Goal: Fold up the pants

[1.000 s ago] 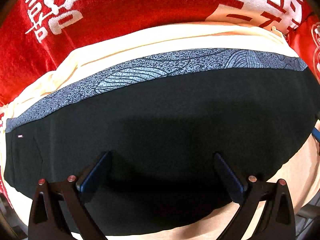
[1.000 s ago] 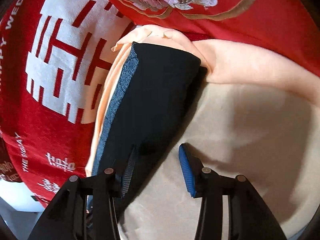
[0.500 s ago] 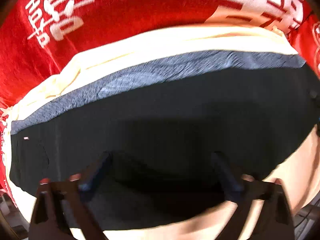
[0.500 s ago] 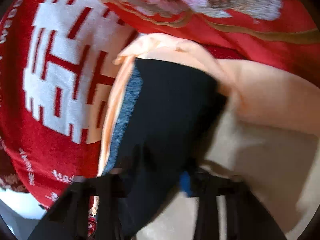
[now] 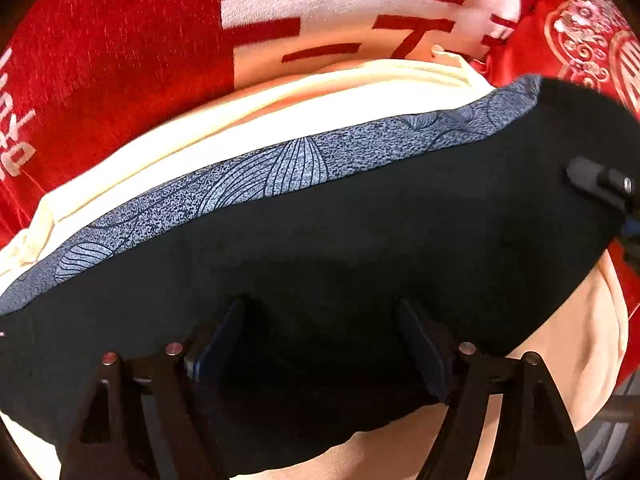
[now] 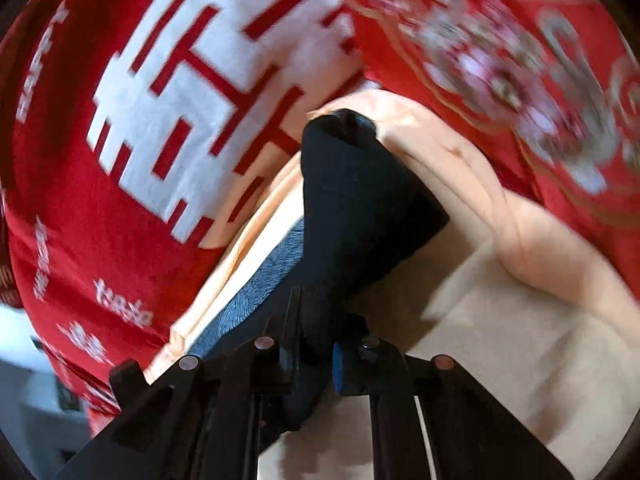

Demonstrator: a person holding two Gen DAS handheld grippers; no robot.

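Observation:
Black pants (image 5: 360, 232) with a grey patterned side stripe (image 5: 248, 184) lie folded lengthwise on a cream cloth. My left gripper (image 5: 320, 340) is open, its fingers resting on the black fabric near the pants' near edge. My right gripper (image 6: 314, 344) is shut on the end of the pants (image 6: 352, 208) and lifts it off the cloth, so the fabric stands up bunched between the jaws. The right gripper also shows at the right edge of the left wrist view (image 5: 600, 184).
The cream cloth (image 6: 500, 320) lies over a red bedspread (image 5: 120, 60) with large white characters (image 6: 192, 92). A red embroidered cushion (image 5: 592, 44) sits at the far right. The bed edge and pale floor (image 6: 24, 360) show at lower left.
My right gripper has closed on the pants' end and raised it. My left gripper has narrowed a little and stays open on the fabric; its view shifted left.

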